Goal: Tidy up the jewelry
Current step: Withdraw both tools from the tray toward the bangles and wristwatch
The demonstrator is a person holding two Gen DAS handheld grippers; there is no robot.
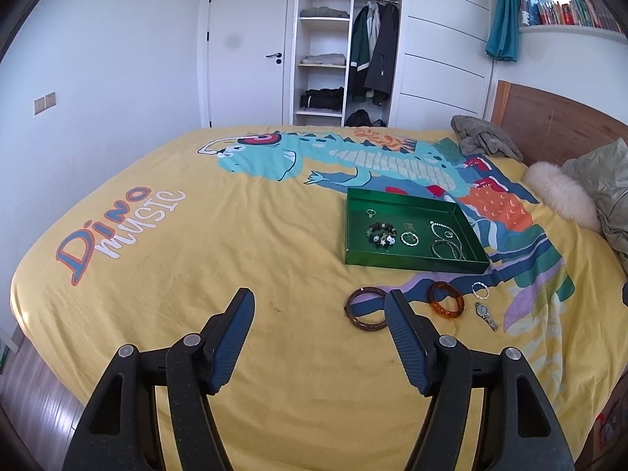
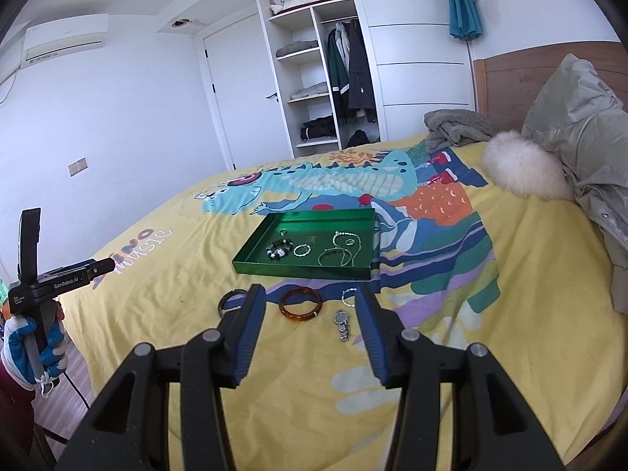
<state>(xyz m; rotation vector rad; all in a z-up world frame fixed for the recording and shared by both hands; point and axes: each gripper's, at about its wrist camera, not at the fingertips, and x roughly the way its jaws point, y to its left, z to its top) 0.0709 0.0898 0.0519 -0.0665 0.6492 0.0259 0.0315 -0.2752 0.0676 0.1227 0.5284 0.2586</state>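
A green tray lies on the yellow bedspread and holds several pieces: a dark beaded bracelet, rings and thin chains. In front of it lie a dark brown bangle, an amber bangle, a small pearl bracelet and a silver watch. My left gripper is open and empty, left of the dark bangle. My right gripper is open and empty, above the amber bangle and the watch.
A grey blanket, a fluffy white cushion and a pale coat lie by the wooden headboard at the right. An open wardrobe and a door stand beyond the bed. The left gripper's handle shows at the bed's left edge.
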